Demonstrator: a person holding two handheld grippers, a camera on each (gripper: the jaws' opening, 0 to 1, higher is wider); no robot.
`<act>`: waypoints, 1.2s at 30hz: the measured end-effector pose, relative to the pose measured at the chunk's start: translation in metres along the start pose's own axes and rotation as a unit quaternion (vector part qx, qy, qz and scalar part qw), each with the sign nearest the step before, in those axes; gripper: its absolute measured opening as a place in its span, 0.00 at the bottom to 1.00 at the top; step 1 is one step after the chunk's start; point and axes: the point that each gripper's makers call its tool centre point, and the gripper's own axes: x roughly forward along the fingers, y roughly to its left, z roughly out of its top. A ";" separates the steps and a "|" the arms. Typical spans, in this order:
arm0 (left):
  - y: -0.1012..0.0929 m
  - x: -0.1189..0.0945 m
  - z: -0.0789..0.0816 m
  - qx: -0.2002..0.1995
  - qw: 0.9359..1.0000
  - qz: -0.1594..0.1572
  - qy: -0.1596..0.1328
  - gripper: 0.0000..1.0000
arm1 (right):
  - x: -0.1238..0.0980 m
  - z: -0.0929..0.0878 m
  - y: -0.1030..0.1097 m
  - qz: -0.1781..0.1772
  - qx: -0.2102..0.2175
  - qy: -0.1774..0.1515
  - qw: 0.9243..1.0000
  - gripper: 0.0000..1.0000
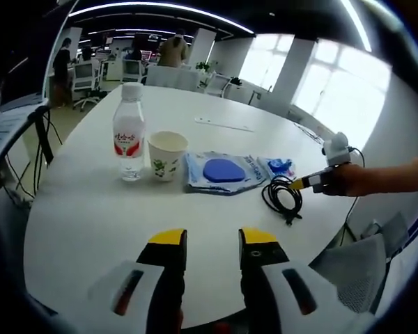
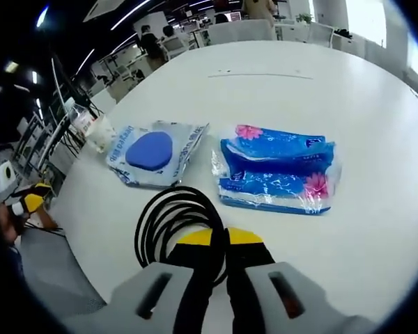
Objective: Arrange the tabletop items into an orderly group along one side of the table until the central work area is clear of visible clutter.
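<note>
Right gripper view: right gripper (image 2: 219, 240) jaws clamped on black coiled cable (image 2: 168, 221), prob to tuck it beside blue pouch (image 2: 152, 153) & tissue pack (image 2: 275, 170) in 1 row w/ bottle (image 1: 129, 132), cup (image 1: 167, 156); left gripper (image 1: 212, 243) open, empty.

Left gripper (image 1: 212, 243) white-bodied, black jaws with yellow tips, right gripper (image 2: 219, 240) alike (red slot markings)

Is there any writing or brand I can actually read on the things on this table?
None can be read.
Water bottle: red label, its marks too blurred.
Paper cup: green print, no clear words.
Pouch with the blue oval: print too small.
Blue flowered packet: white lettering, too blurred.
</note>
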 end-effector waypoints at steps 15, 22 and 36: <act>0.003 -0.001 0.002 -0.002 1.000 0.003 -0.003 0.29 | -0.007 0.008 -0.001 0.003 -0.009 -0.014 1.000 0.09; 0.004 -0.001 0.010 0.004 1.000 0.005 -0.009 0.29 | -0.018 0.020 0.008 0.023 -0.032 -0.040 0.998 0.17; 0.016 -0.002 0.021 0.010 1.000 0.011 -0.022 0.32 | -0.067 0.020 0.020 0.051 -0.048 -0.094 0.993 0.34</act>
